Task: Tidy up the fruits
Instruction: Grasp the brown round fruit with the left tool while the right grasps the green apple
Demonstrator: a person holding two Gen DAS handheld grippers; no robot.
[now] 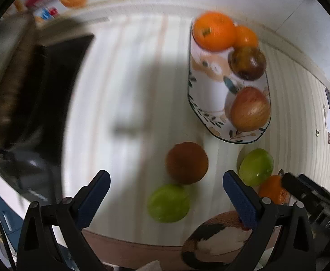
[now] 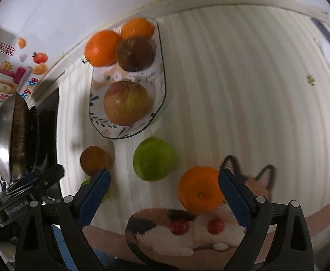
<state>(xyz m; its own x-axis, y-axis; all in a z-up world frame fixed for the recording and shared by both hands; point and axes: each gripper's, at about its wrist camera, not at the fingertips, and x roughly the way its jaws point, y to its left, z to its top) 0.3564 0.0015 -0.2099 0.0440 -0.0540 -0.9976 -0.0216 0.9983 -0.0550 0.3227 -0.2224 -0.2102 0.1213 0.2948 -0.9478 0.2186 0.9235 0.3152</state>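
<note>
Left view: the left gripper [image 1: 166, 197] gapes wide, empty, over a lime [image 1: 168, 203] and brown fruit [image 1: 187, 163]; the plate [image 1: 206, 85] holds 4 fruits.

Right view: the right gripper [image 2: 164, 197] gapes wide, an orange [image 2: 199, 189] loose between its fingers; another lime [image 2: 154, 159] beyond.

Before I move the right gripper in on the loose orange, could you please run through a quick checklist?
1. Right gripper open: ok.
2. Round orange fruit unobstructed on the striped cloth: ok.
3. Orange centred between the fingers: not ok, it sits by the right finger.
4. Free space on the floral oval plate: ok, a little.
5. Left gripper open and apart: ok.
6. Neighbouring green apple clear of the orange: ok.
</note>
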